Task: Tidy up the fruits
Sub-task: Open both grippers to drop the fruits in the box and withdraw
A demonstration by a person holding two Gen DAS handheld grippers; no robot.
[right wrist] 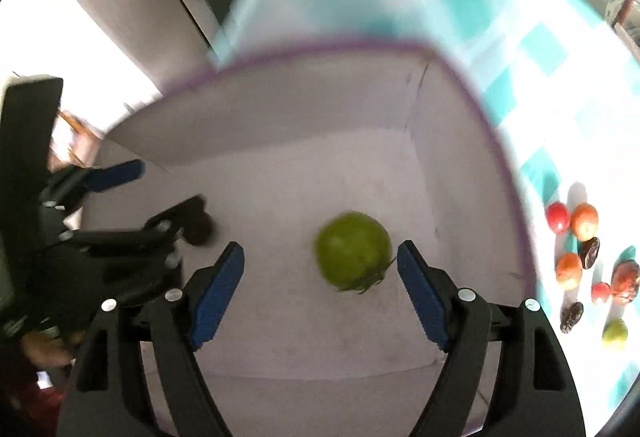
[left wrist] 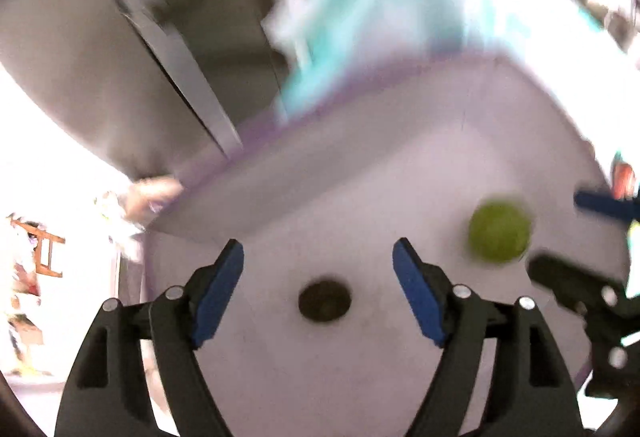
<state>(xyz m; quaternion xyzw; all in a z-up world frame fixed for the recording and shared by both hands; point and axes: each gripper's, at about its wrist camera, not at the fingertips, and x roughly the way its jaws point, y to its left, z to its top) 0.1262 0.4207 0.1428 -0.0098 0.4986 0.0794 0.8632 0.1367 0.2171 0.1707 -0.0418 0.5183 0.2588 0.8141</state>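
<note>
A pale box with a purple rim (left wrist: 360,85) (right wrist: 320,49) sits on a white and teal checked cloth. Inside lie a green tomato-like fruit (left wrist: 499,231) (right wrist: 354,251) and a small dark fruit (left wrist: 324,301) (right wrist: 199,227). My left gripper (left wrist: 318,297) is open and empty above the dark fruit. My right gripper (right wrist: 320,297) is open and empty just above the green fruit, which lies free on the box floor. Each gripper shows at the edge of the other's view. Both views are motion-blurred.
On the cloth (right wrist: 540,49) to the right of the box lie several loose fruits: red and orange ones (right wrist: 584,221), dark ones (right wrist: 590,253) and a small green one (right wrist: 615,333). A grey cabinet (left wrist: 80,77) stands behind at the left.
</note>
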